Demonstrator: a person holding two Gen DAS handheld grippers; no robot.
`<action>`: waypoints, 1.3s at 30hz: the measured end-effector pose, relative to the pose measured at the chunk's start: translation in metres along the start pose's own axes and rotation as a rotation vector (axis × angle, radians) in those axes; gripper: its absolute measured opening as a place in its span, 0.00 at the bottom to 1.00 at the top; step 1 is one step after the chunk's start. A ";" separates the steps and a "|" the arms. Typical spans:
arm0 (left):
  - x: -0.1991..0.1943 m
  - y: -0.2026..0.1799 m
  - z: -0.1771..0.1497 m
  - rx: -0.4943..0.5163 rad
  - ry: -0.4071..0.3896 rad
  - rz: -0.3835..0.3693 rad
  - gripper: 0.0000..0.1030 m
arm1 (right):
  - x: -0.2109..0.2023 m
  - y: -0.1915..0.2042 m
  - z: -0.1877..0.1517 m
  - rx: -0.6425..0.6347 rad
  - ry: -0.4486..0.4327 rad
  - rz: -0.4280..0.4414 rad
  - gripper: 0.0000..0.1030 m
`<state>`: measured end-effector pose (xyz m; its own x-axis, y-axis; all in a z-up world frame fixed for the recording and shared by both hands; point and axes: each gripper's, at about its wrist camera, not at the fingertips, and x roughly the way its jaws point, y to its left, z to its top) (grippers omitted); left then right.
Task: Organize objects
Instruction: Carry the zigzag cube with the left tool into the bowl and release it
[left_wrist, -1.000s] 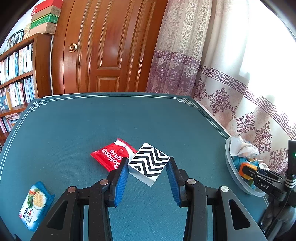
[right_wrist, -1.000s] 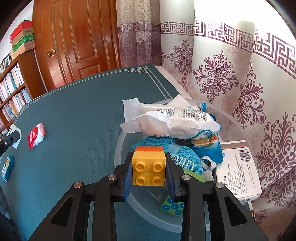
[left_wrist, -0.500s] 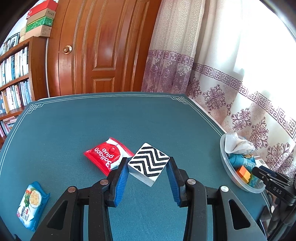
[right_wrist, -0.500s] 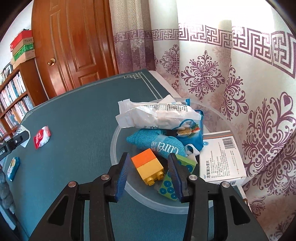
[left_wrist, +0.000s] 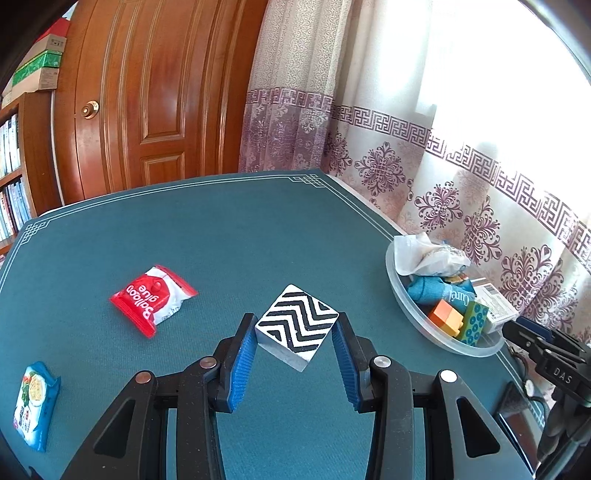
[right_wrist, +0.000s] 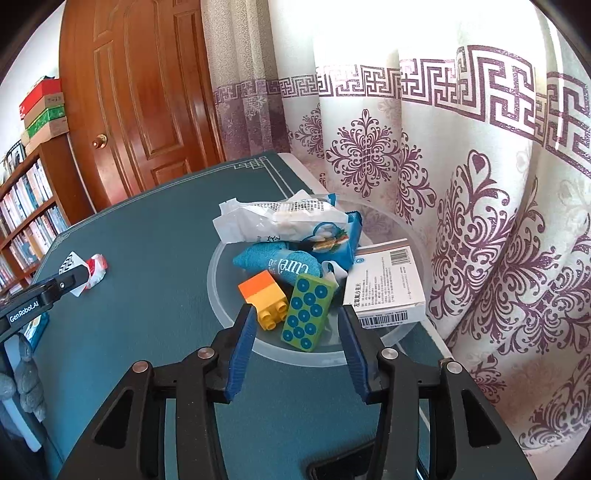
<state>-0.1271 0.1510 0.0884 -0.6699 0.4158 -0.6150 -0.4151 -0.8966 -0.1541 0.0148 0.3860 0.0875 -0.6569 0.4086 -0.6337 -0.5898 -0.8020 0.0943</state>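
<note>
My left gripper (left_wrist: 295, 332) is shut on a black-and-white zigzag block (left_wrist: 297, 325), held above the teal table (left_wrist: 221, 229). A clear plastic bowl (left_wrist: 406, 310) stands at the table's right edge and holds an orange-and-yellow brick (right_wrist: 263, 294), a green dotted block (right_wrist: 308, 314), a blue pouch (right_wrist: 277, 264), a snack bag (right_wrist: 284, 218) and a white box (right_wrist: 384, 284). My right gripper (right_wrist: 298, 325) is open and empty just in front of the bowl (right_wrist: 221, 306), above the table. It also shows in the left wrist view (left_wrist: 543, 349).
A red "Balloon glue" packet (left_wrist: 153, 299) and a blue noodle packet (left_wrist: 35, 402) lie on the left of the table. Patterned curtains (right_wrist: 461, 184) hang right behind the bowl. A wooden door (left_wrist: 147, 96) and a bookshelf (right_wrist: 26, 218) stand beyond the table.
My right gripper opened, dropped the orange-and-yellow brick into the bowl and drew back. My left gripper swung right toward the bowl with the zigzag block.
</note>
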 end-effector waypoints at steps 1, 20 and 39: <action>0.001 -0.005 -0.001 0.007 0.005 -0.008 0.43 | -0.002 -0.002 -0.001 0.000 -0.002 -0.001 0.48; 0.033 -0.111 0.010 0.097 0.078 -0.248 0.43 | -0.009 -0.044 -0.009 -0.004 -0.021 0.038 0.51; 0.079 -0.164 -0.006 0.134 0.173 -0.368 0.43 | 0.006 -0.071 -0.016 0.057 -0.007 0.060 0.51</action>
<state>-0.1084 0.3296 0.0609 -0.3537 0.6626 -0.6602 -0.6910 -0.6608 -0.2930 0.0601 0.4383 0.0649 -0.6945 0.3638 -0.6207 -0.5751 -0.7992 0.1750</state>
